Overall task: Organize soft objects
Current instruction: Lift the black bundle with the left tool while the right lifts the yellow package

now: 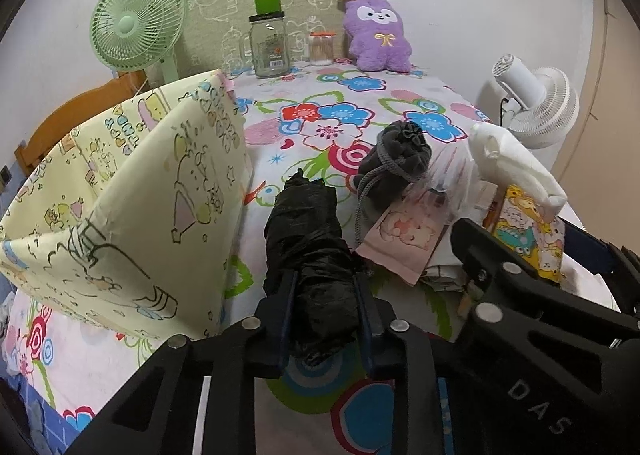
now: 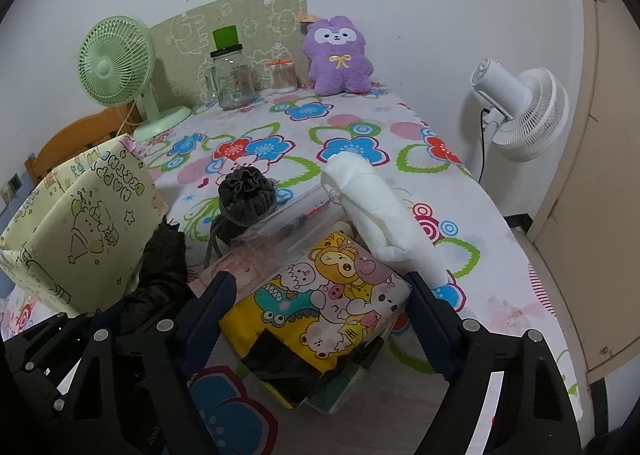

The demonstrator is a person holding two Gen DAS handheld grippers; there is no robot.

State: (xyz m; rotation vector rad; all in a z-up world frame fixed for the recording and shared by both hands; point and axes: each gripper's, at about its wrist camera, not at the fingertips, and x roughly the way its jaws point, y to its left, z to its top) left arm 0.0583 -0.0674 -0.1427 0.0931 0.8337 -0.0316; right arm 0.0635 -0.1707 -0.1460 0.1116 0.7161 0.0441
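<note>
My left gripper (image 1: 324,287) is shut on a black crinkled plastic roll (image 1: 308,239), held just above the flowered tablecloth beside an open yellow cartoon-print storage box (image 1: 132,191). The roll also shows in the right wrist view (image 2: 160,267). My right gripper (image 2: 320,291) is open, its fingers on either side of a yellow cartoon tissue pack (image 2: 320,307). A white rolled cloth (image 2: 380,211) lies on the pile behind it. A dark grey drawstring pouch (image 2: 244,199) sits further back. A pink cartoon pack (image 1: 404,239) lies under the pouch.
At the table's far end stand a purple plush toy (image 1: 378,35), a glass jar (image 1: 270,45) and a small cotton-swab jar (image 1: 321,49). A green fan (image 1: 136,21) stands back left. A white fan (image 2: 516,107) stands off the table's right edge.
</note>
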